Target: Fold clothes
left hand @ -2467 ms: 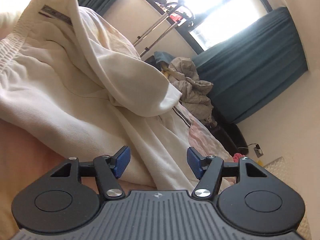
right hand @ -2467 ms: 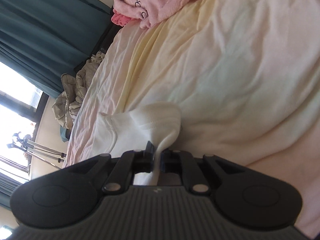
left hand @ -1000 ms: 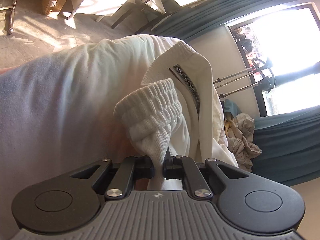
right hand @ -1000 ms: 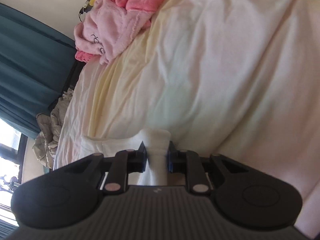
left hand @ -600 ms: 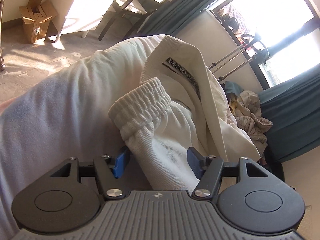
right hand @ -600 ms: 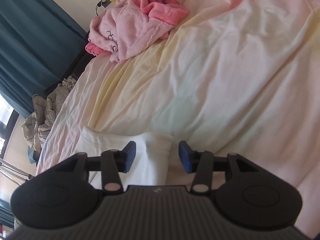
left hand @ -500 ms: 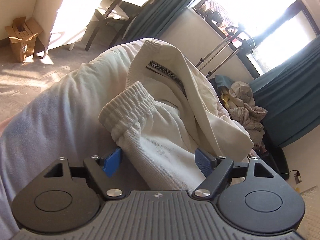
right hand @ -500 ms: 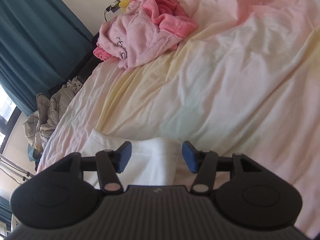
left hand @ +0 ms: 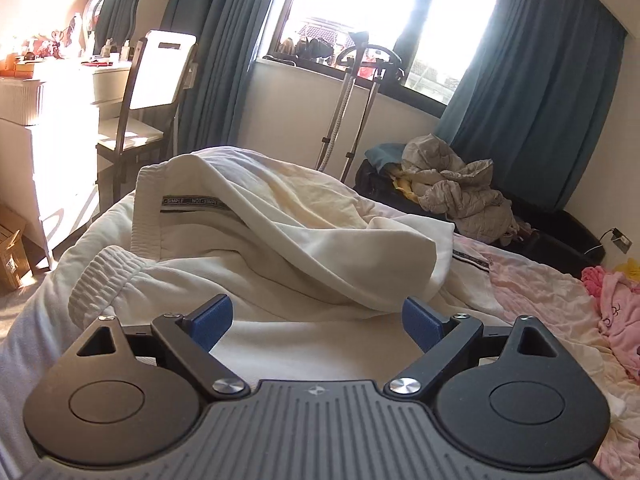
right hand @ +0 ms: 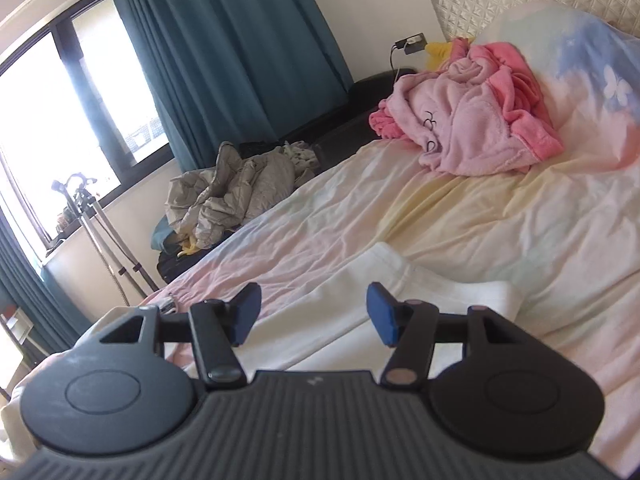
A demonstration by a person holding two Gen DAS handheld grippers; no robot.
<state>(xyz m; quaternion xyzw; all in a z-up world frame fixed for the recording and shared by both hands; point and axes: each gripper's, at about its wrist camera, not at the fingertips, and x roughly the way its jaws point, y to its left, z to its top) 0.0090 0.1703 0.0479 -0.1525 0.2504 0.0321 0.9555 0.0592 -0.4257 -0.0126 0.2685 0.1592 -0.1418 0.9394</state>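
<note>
Left wrist view: the left gripper is seen with its jaws spread wide, having just been opening, and nothing is gripped between the blue pads; only loose cloth lies below the gap. The cream garment is spread over the foot of the bed, its ribbed hem at the left and a folded-over layer bearing a printed strip draped across the middle, apparently laid there as one fold. Beyond it a heap of grey clothes is piled by the curtains, and a chair stands at a dresser. Right wrist view: the right gripper is held above the bed with its jaws partly open, having opened within the last second, and nothing is clamped; the far white end of the cream garment lies flat on the pastel sheet under and past the pads. A pink robe is bunched near the pillow, well apart from the garment. Both ends seem to have been let go so the fold can settle, and further folding is judged to remain.
</note>
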